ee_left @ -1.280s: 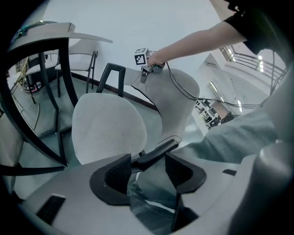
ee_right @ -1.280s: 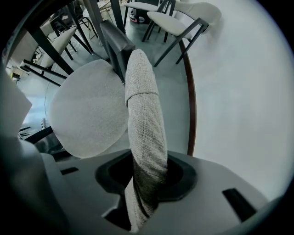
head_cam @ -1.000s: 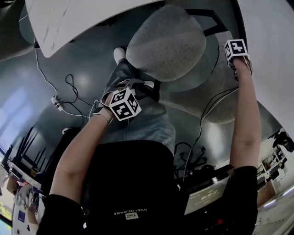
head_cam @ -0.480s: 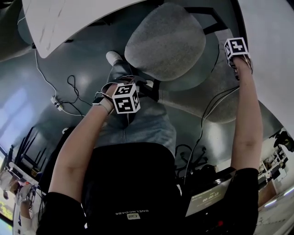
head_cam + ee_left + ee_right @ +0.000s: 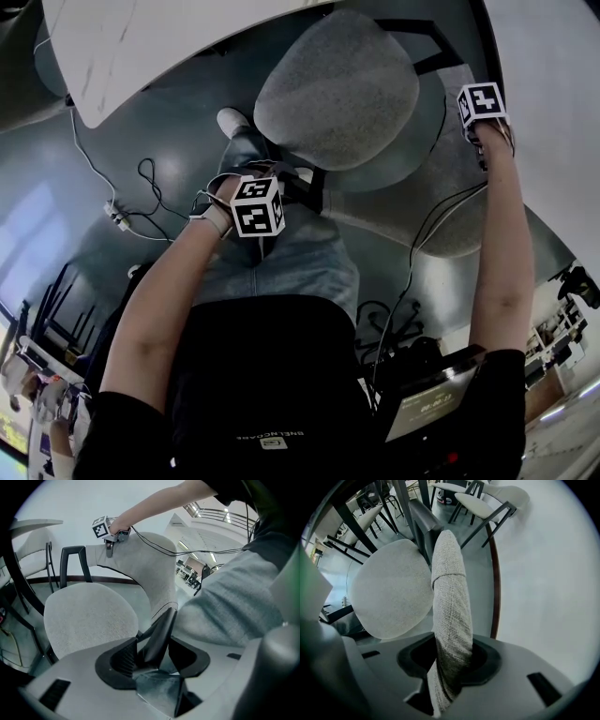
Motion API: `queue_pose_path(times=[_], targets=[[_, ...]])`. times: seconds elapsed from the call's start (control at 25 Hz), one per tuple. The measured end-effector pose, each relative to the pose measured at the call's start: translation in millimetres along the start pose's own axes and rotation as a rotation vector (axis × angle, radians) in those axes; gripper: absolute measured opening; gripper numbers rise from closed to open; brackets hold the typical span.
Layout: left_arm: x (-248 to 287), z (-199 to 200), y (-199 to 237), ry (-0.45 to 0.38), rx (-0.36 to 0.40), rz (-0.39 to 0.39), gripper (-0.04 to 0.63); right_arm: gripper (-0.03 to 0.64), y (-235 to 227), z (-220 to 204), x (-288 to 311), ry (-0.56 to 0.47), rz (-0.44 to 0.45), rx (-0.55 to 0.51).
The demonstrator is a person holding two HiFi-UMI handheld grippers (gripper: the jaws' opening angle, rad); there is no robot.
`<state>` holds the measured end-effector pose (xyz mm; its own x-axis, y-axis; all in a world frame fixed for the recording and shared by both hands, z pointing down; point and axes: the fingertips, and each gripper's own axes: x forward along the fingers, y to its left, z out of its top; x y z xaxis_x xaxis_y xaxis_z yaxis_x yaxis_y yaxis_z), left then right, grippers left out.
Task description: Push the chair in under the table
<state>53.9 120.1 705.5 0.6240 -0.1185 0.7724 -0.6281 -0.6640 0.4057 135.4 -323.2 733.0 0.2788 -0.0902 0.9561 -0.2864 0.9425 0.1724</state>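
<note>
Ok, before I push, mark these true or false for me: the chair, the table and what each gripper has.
1. The right gripper is clamped on the top edge of the backrest. True.
2. The seat is covered in black leather. False: it is light grey fabric.
3. Nothing stands between the jaws of the left gripper. False: a dark chair bar stands between them, though a firm clamp cannot be confirmed.
4. The table top is white. True.
5. The seat is tucked fully under the table top. False: in the head view nearly all of the seat shows in the open, beside the table edge.
</note>
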Motion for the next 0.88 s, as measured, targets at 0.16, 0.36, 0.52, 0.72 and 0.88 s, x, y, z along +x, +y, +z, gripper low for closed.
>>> queue_pose_path(times=[0.16,0.36,0.52,0.72,0.88], targets=[[-7.8,-8.7,0.2,0.015,0.0,-0.002,0.212,0.133,8.1,-3.2,-5.3,0.009,0.026,0.031],[-26.0,-23.3,5.1,0.051,0.03,-0.018,0.212,0.132,21.7,-11.5,-12.3,0.021,0.105,0.118],[-42.5,-41.4,10.3,0.078,0.059,-0.021,0.213,0.132,39.5,-19.3,-16.7,0.028,0.206,0.22],[-62.2,-63.4,18.5,0.129,0.135,-0.078,0.213,0.13,61.6,-24.5,-20.9,0.03,0.274,0.313],[-79.1,-79.3,26.8,0.192,0.201,-0.062,0.212,0.13,79.4,-27.4,-24.3,0.031,0.323,0.387]])
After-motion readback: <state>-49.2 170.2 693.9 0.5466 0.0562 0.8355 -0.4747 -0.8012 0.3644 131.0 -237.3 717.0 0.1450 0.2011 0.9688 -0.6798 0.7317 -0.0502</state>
